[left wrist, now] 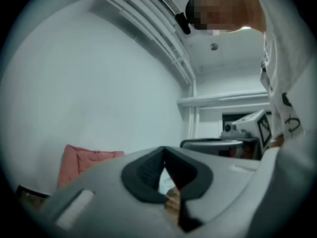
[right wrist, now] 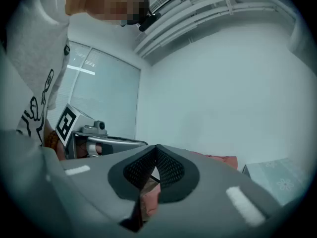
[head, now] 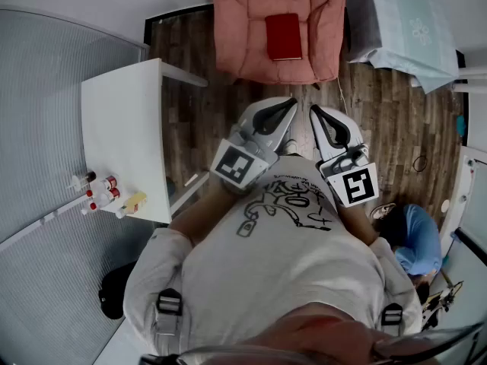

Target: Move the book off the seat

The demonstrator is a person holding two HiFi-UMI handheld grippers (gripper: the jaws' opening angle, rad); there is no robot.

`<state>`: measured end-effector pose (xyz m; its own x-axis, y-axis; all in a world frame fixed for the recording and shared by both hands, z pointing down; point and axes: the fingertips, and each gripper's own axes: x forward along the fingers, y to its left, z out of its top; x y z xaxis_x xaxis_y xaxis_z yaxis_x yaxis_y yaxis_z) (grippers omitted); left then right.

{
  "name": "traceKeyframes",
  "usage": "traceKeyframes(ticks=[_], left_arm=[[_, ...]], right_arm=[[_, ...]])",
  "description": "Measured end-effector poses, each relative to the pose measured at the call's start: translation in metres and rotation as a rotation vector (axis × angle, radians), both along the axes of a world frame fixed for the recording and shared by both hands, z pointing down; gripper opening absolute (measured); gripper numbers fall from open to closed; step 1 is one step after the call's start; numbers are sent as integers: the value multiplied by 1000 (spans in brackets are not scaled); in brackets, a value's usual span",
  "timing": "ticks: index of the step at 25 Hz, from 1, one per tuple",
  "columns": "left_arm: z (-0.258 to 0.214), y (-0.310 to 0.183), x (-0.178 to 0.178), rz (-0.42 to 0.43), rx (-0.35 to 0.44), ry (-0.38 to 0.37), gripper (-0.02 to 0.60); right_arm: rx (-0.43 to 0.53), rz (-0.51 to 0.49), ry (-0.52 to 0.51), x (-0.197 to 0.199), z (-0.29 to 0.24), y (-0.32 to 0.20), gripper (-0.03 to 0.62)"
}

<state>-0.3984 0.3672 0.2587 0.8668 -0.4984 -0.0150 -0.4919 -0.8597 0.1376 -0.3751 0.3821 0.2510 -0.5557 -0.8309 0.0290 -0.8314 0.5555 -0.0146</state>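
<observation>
On the pink seat (head: 243,21), mid-cushion, the red book (head: 284,36) lies flat and closed; probably stiff, light, slick-covered; I'd pinch a free edge or the spine; left gripper (head: 291,103) has jaws together, empty; right gripper (head: 314,112) likewise; both sit by the chest, book well ahead of both tips, no contact.
</observation>
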Motion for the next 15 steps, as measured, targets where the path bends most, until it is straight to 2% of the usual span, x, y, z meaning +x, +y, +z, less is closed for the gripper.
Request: traceKeyframes(ticks=[11,15], left_arm=[[4,23,31,-46,-15,-3,0],[7,32,41,-69,-29,-3,0]], right_arm=[[-1,-15,-44,37,-2,20,5],[-7,-47,-10,49,5,31,5]])
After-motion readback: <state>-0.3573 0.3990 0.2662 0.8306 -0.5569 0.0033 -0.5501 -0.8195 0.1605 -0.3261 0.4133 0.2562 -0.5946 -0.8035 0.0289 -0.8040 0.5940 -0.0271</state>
